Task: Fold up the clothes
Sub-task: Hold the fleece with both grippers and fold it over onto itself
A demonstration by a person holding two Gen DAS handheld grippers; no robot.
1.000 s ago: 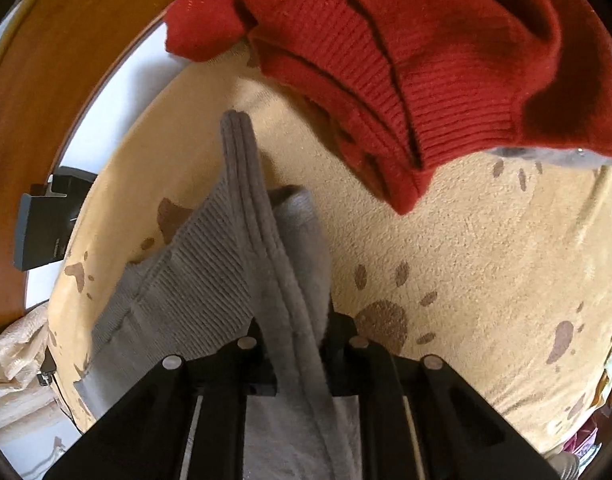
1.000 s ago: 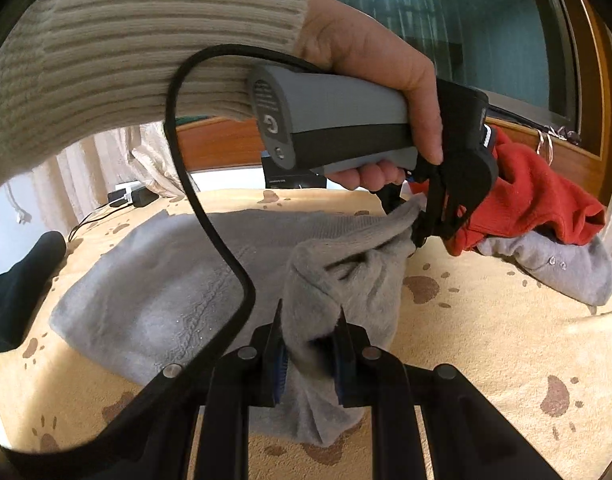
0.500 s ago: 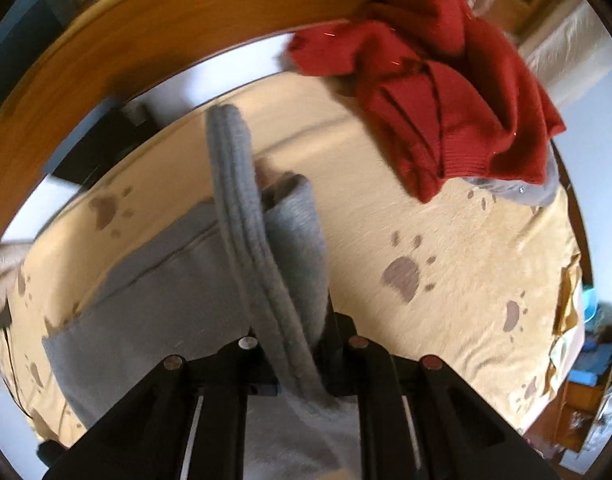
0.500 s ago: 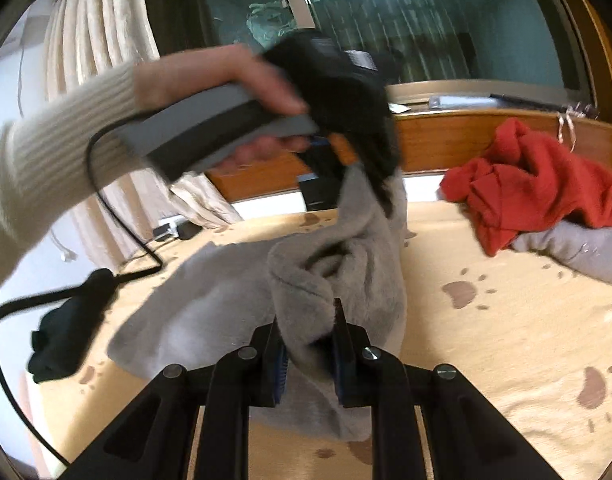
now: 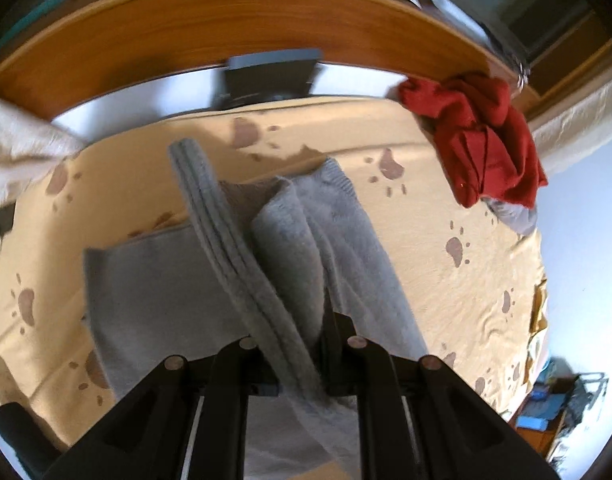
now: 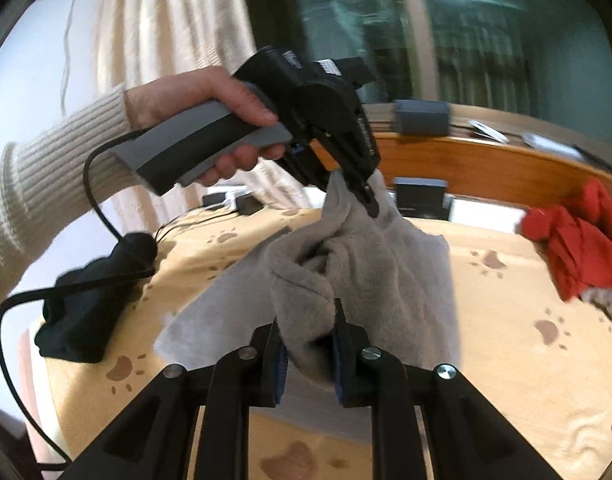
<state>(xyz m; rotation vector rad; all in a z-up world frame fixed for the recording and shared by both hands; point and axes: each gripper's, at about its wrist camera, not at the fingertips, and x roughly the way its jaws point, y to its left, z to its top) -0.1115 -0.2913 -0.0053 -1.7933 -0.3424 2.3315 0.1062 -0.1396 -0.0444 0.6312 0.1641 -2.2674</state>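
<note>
Since the earlier frames, both my claws have lifted the grey sweater higher off the bed, and the red sweater now sits smaller and further right in the left wrist view.

Item 1: left claw. Clenched on a ribbed band of the grey sweater; the band runs up and away between the fingers. From the right wrist view this claw hangs above the bed, tilted down, cloth bunched at its tip. A hand in a cream ribbed sleeve grips its grey handle; a black cable trails from the handle's end.

Item 2: right claw. Clenched on a thick fold of the grey sweater, blue pads pressed on either side of the cloth.

Item 3: grey sweater. Raised in a peak between the two claws; the rest drapes down onto the bed, spread to the left.

Item 4: bed cover, tan with brown paw prints, under everything.

Item 5: red sweater, crumpled at the far right of the bed, well apart from the grey one. A second grey garment peeks from beneath it.

Item 6: dark garment, bundled at the left edge of the bed.

Item 7: wooden headboard, along the far side.

Item 8: cream curtain, far left, beside a dark window.
</note>
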